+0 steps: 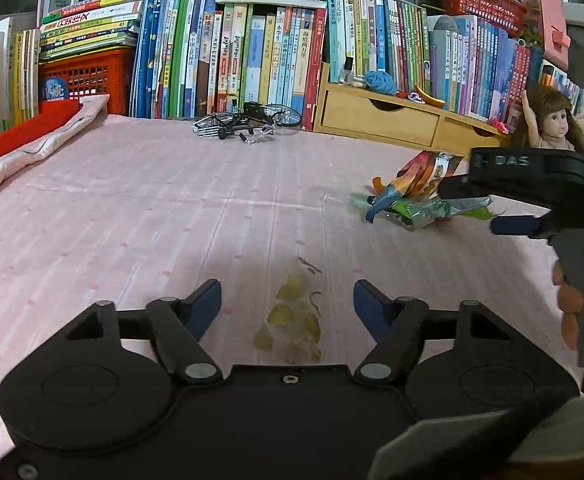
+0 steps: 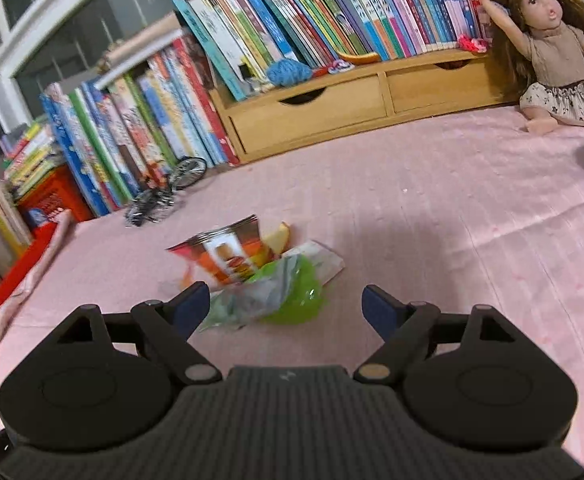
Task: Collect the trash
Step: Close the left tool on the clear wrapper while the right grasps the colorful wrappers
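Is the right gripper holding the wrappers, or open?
Open. The right gripper has its fingers wide apart, the wrappers lying loose on the cloth ahead.

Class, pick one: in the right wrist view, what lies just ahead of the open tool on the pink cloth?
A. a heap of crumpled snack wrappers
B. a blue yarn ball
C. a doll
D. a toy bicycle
A: the crumpled snack wrappers lie right before the right tool.

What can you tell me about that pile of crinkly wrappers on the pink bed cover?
The pile of wrappers is a crumpled heap of shiny snack packets: an orange and red one with a food picture, a bright green one, and a pale one at the side. In the left wrist view blue and orange bits show too. It lies loose on the pink cover, in front of the wooden drawers. The right gripper is open just before it, not touching.
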A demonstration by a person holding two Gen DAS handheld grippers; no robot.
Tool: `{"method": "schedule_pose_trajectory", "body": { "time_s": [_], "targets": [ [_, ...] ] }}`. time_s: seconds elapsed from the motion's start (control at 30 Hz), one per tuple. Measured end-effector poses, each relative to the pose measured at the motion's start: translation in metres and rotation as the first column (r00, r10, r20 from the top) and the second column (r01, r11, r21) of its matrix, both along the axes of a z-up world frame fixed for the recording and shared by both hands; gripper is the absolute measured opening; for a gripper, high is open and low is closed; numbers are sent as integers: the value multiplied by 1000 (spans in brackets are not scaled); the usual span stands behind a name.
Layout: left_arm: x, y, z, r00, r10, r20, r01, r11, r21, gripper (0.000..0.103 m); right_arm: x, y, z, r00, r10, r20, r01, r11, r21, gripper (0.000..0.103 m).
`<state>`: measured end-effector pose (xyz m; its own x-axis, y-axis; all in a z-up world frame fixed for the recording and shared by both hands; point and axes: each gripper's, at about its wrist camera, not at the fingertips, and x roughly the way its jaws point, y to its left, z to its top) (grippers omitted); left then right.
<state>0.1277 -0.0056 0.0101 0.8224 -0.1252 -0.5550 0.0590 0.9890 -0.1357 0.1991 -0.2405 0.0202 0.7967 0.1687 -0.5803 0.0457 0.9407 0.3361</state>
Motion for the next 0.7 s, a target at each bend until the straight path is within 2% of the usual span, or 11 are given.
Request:
{"method": "schedule_pose_trajectory", "body": {
  "time_s": [0.03,0.07,0.1,0.13,0.17,0.2,0.27,0.37,0.47,0.7],
  "targets": [
    [1,0,0,1000,-4,0,4,1000,-8,60,2,0,-1,1000,10,0,-10,1000,15,85],
    [1,0,-1,1000,-7,-4,7,1000,-12,57,3,1,-1,1000,22,-3,-22,999,25,76],
    [2,-1,-1,1000,-11,-13,11,1000,-14,47,3,2,0,999,35,-10,-34,999,28,61],
    [4,-1,-2,1000,-13,-27,13,1000,-13,34,0,4,1,999,44,-13,-44,999,24,53],
    [4,-1,-2,999,-7,-43,7,1000,-12,27,-3,6,3,999,49,-8,-49,999,17,45],
    [3,-1,-2,999,3,-48,-4,1000,-12,22,-9,8,5,998,67,3,-67,998,10,38],
    [-2,2,1,999,20,-27,-20,1000,-9,20,-19,10,10,996,89,14,-89,996,-18,26],
    [-10,5,7,999,35,-1,-35,999,-7,19,-38,11,17,993,113,31,-112,993,-36,22],
    [-18,12,14,1000,31,4,-31,999,-37,18,-59,12,24,988,146,53,-144,988,-49,16],
    [-45,20,27,1000,15,26,-13,996,-86,18,-106,13,33,976,192,104,-187,980,-63,15]
  ]
}}
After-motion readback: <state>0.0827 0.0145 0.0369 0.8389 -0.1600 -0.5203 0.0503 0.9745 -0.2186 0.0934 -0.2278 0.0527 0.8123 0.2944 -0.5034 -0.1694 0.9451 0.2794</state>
